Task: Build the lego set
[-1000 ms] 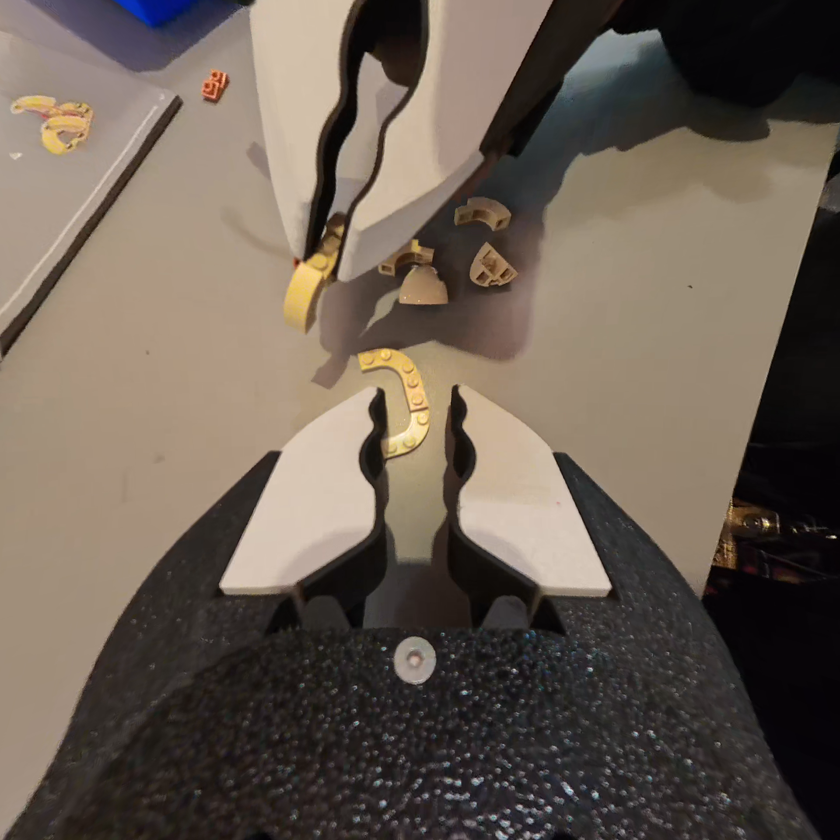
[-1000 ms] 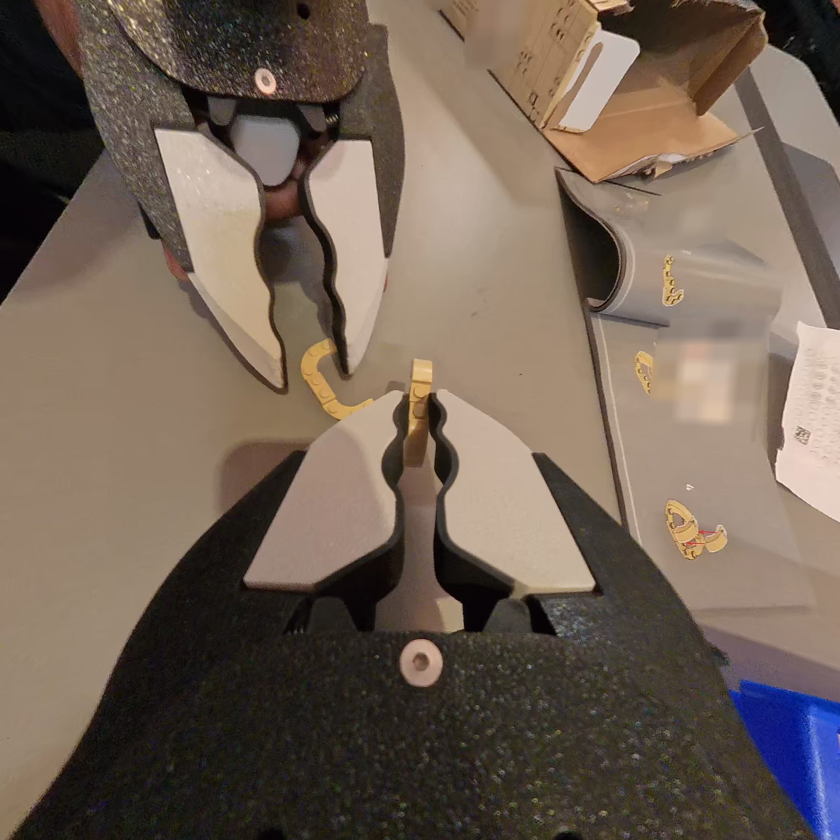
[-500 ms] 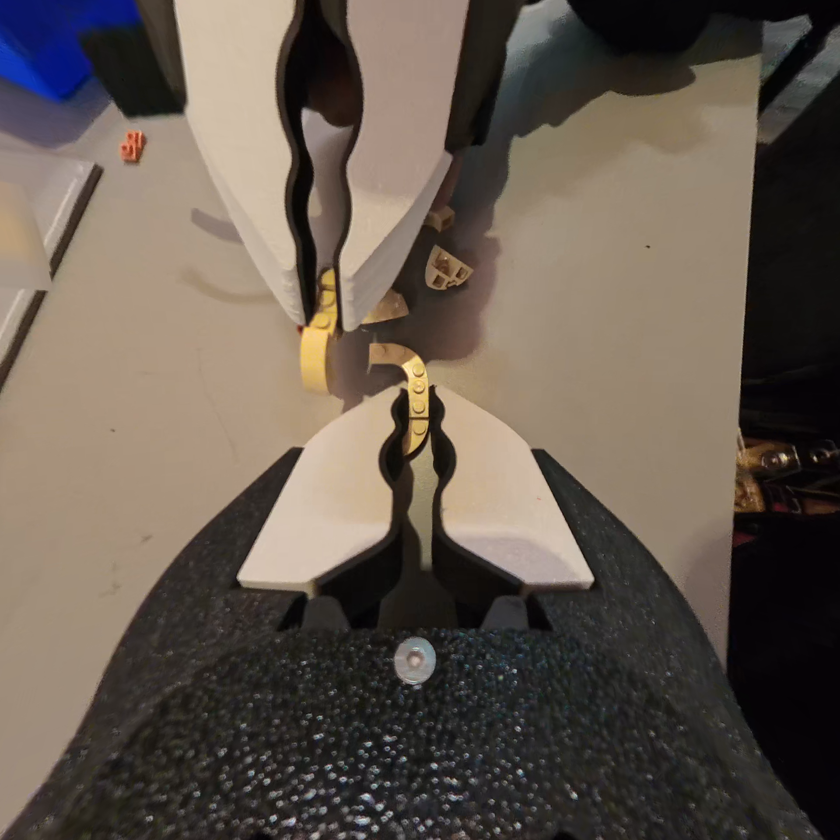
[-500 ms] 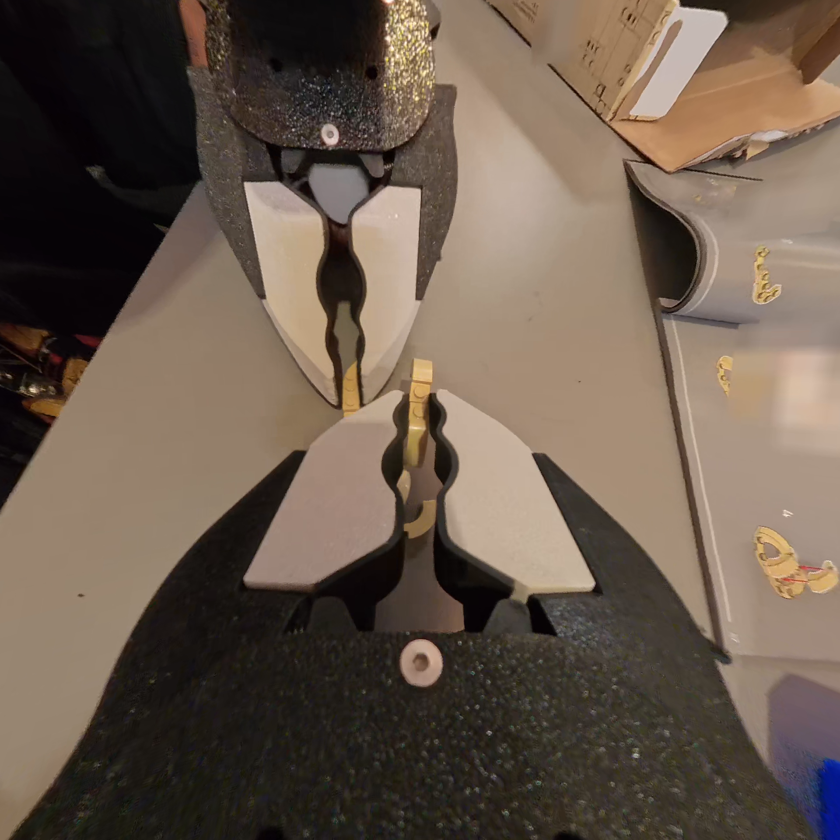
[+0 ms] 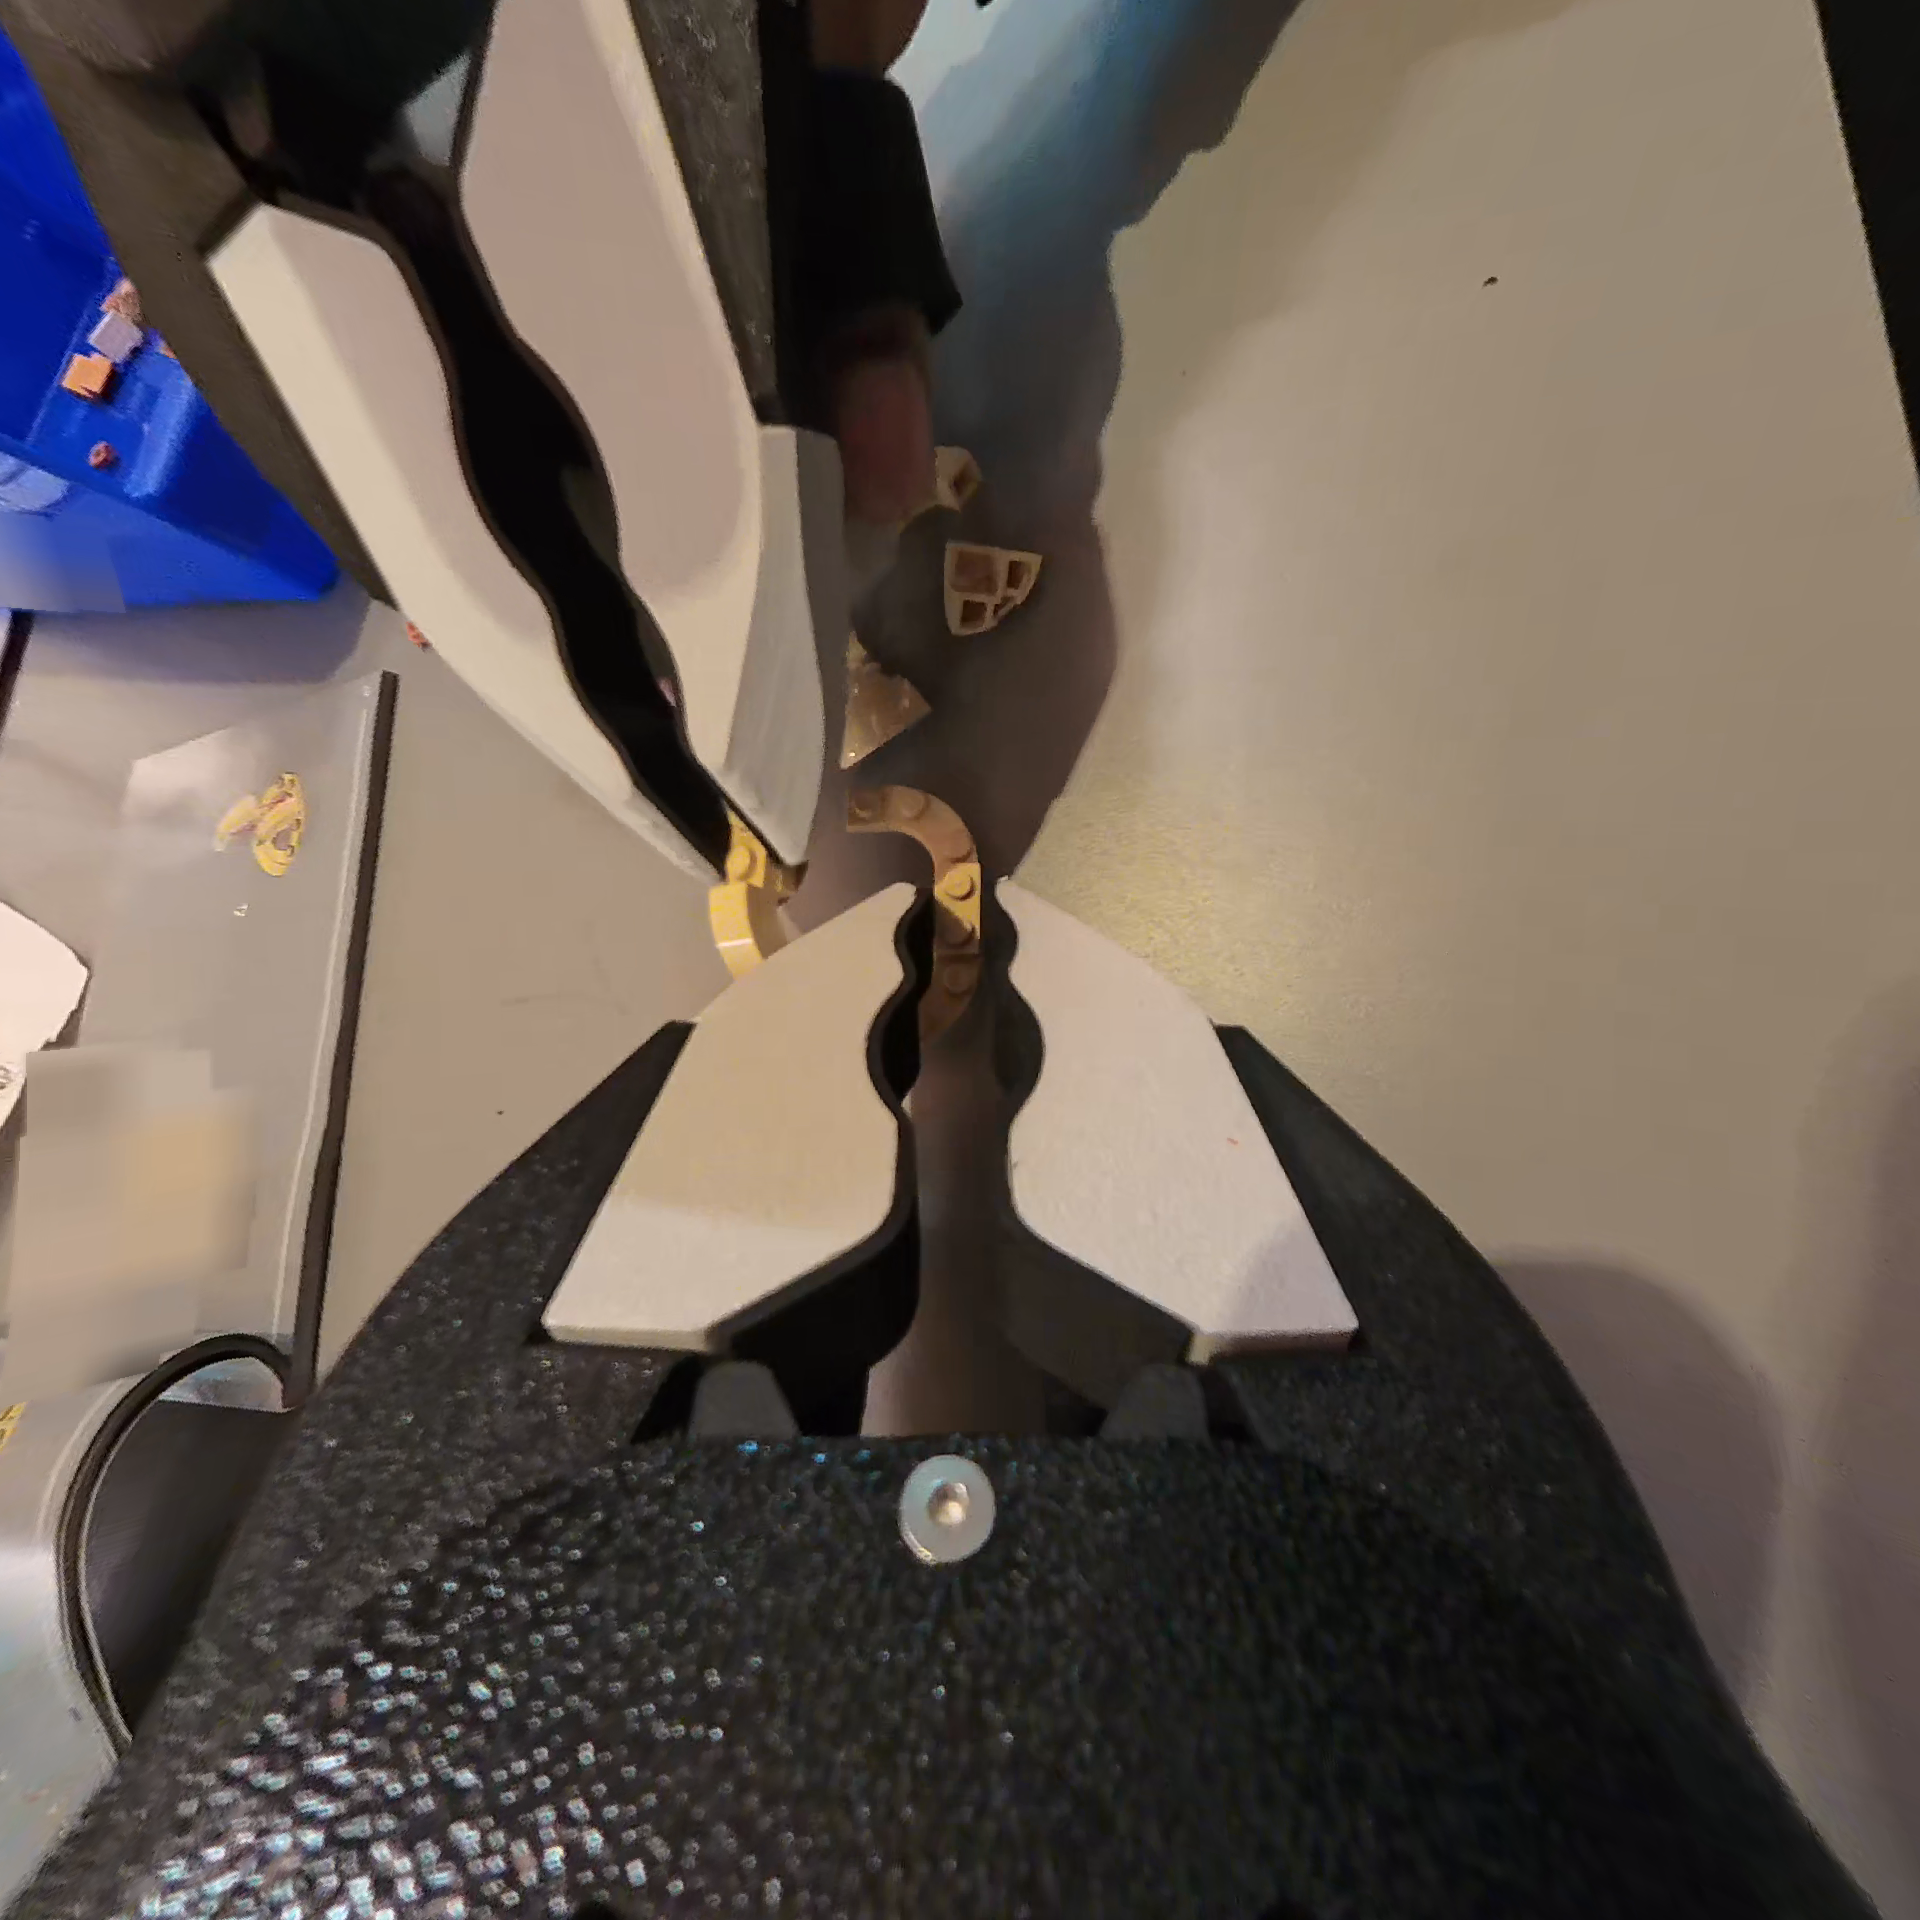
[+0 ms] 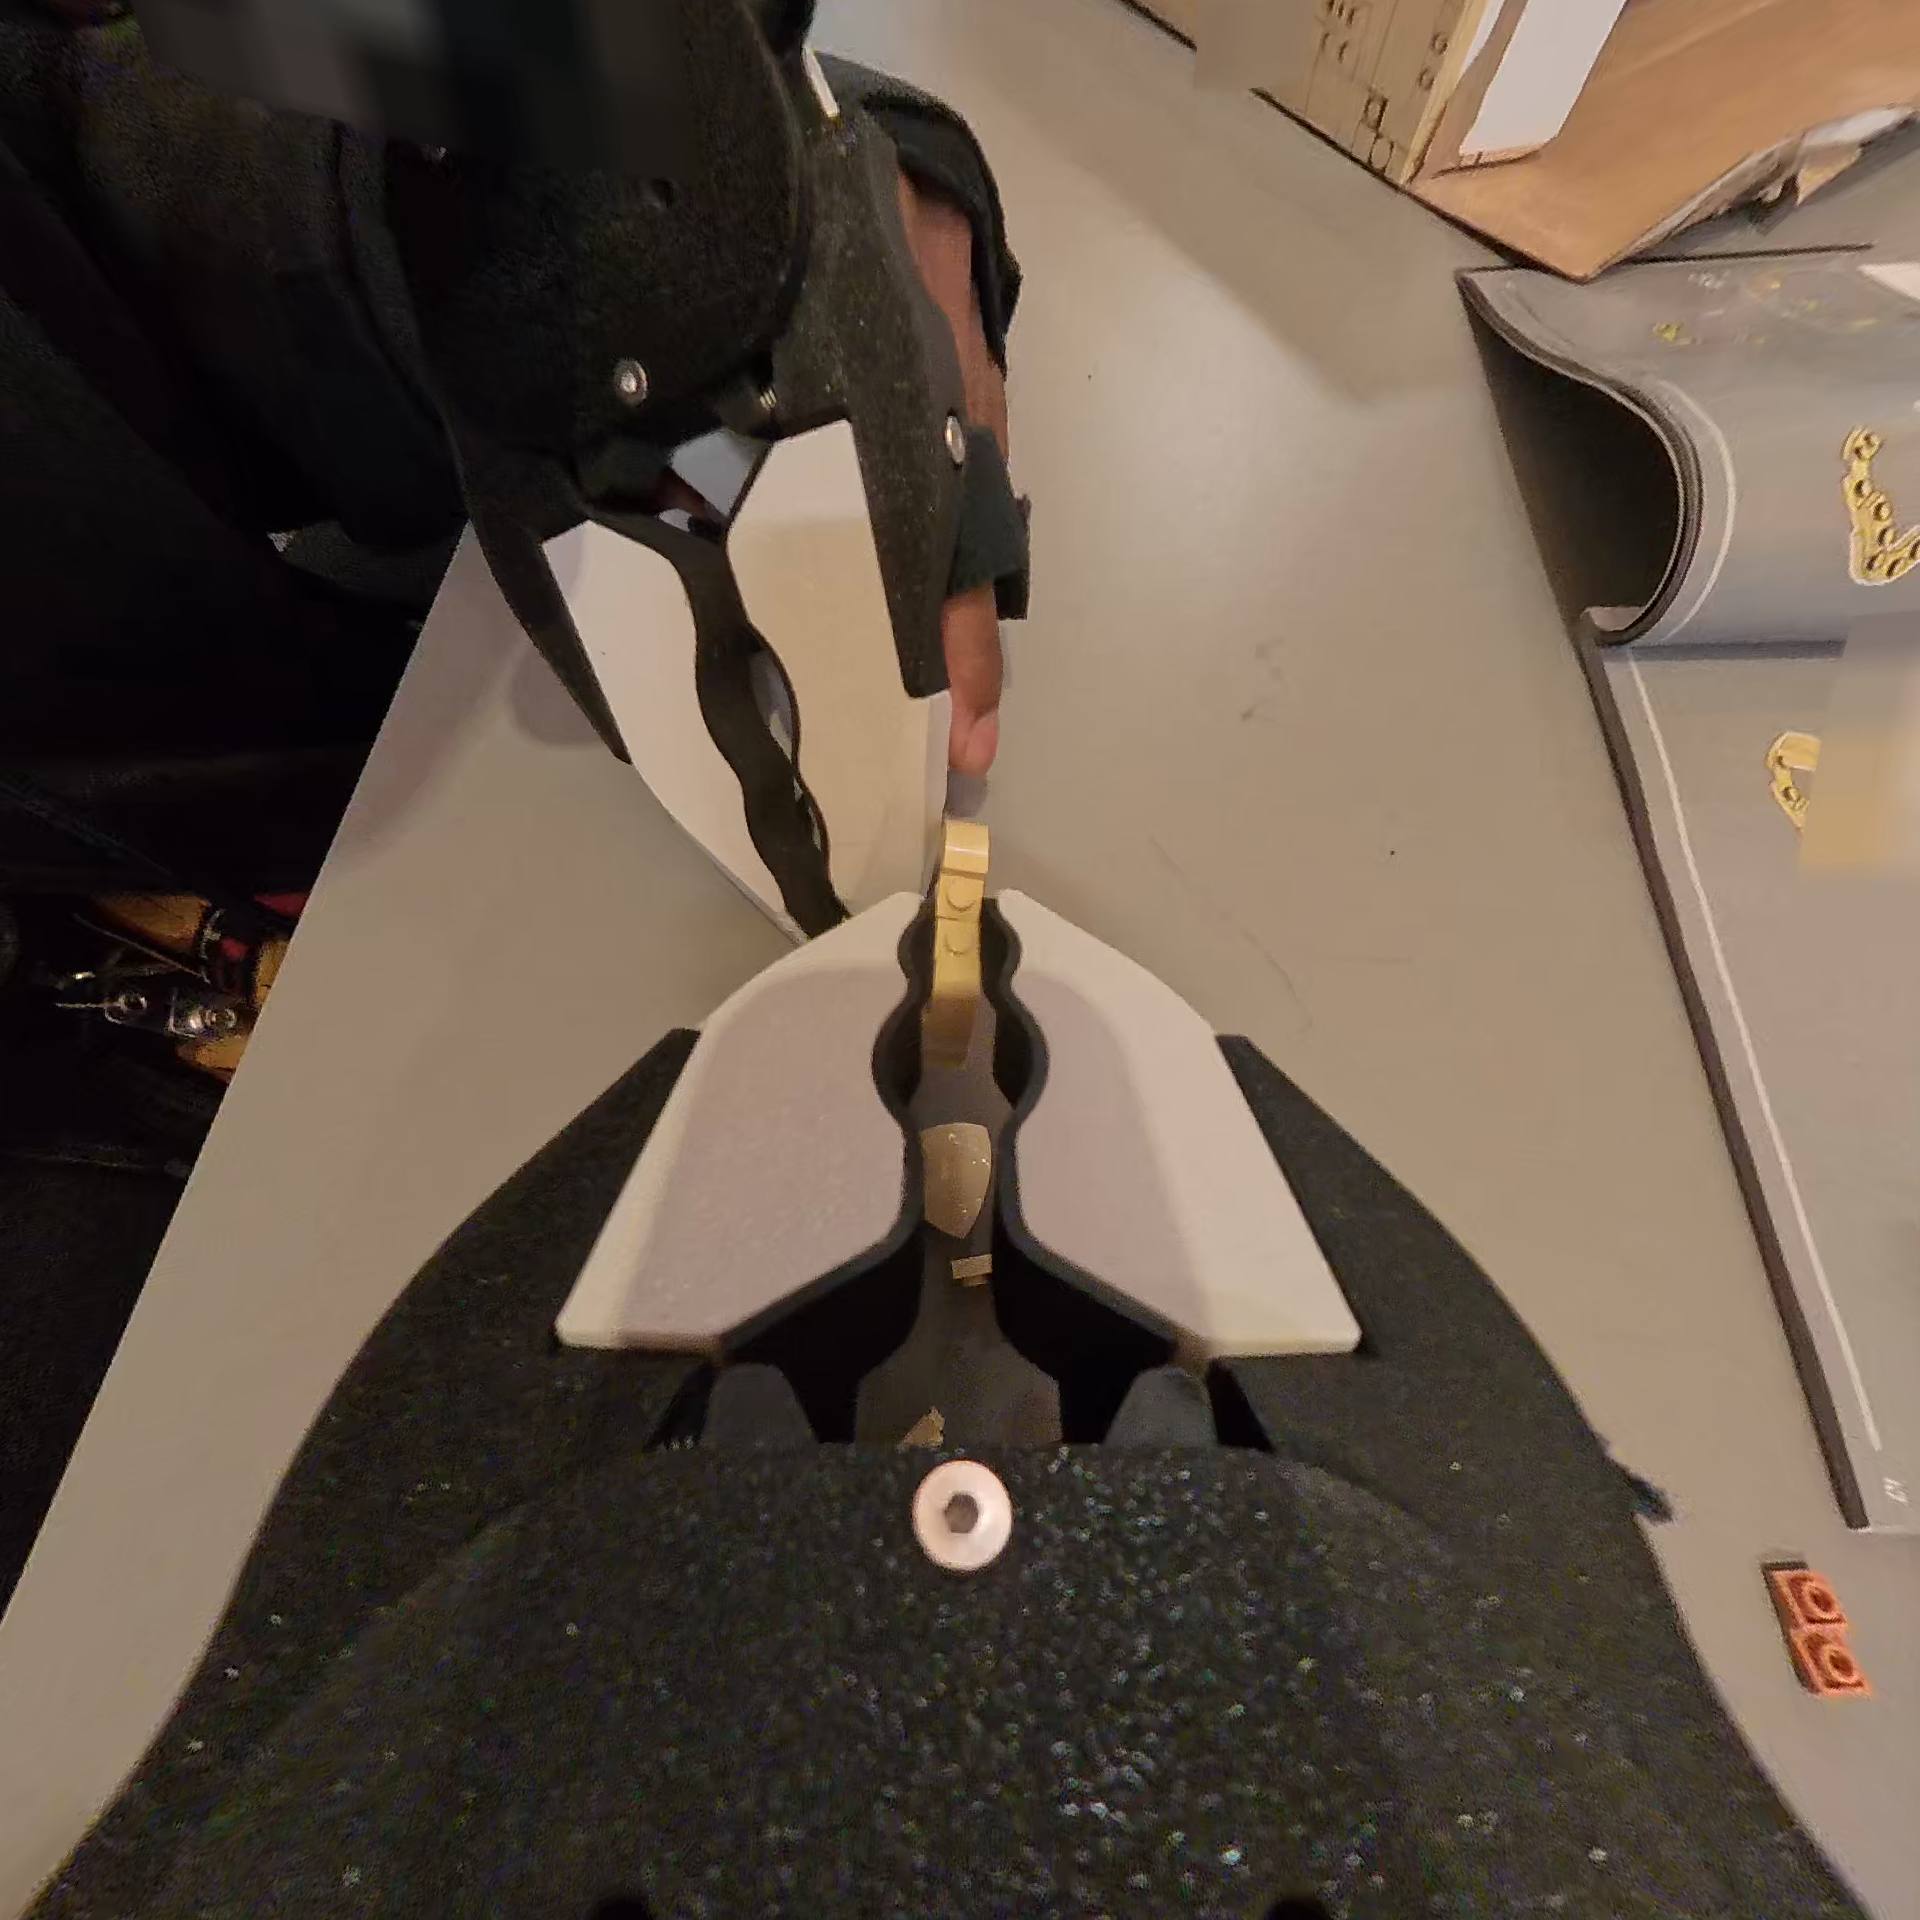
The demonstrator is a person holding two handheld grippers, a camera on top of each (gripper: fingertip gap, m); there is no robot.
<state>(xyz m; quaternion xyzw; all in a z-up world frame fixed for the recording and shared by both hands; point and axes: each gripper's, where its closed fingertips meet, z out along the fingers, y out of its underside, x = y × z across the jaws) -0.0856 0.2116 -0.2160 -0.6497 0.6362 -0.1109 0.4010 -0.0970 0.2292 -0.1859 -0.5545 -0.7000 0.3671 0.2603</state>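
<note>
Left wrist view: left tongs closed narrow on a curved tan studded lego plate, gripped edge-on at the fingertips, its hooked end reaching forward over the grey surface. Just ahead and to the left, right tongs angled down from above, pinching a tan arched lego piece at the tips, close beside the curved plate but touching or not cannot be told. Beyond, in shadow on the surface, several small loose tan lego pieces. Far left, a blue plastic bin and a grey instruction booklet lying flat.

Right wrist view: right tongs clamped on the same arched piece, held upright and poking past the tips. Left tongs tilted in from the upper left, a bare fingertip just above the piece. Lower right, a small orange-red lego plate on the surface; top right, an open cardboard box.
</note>
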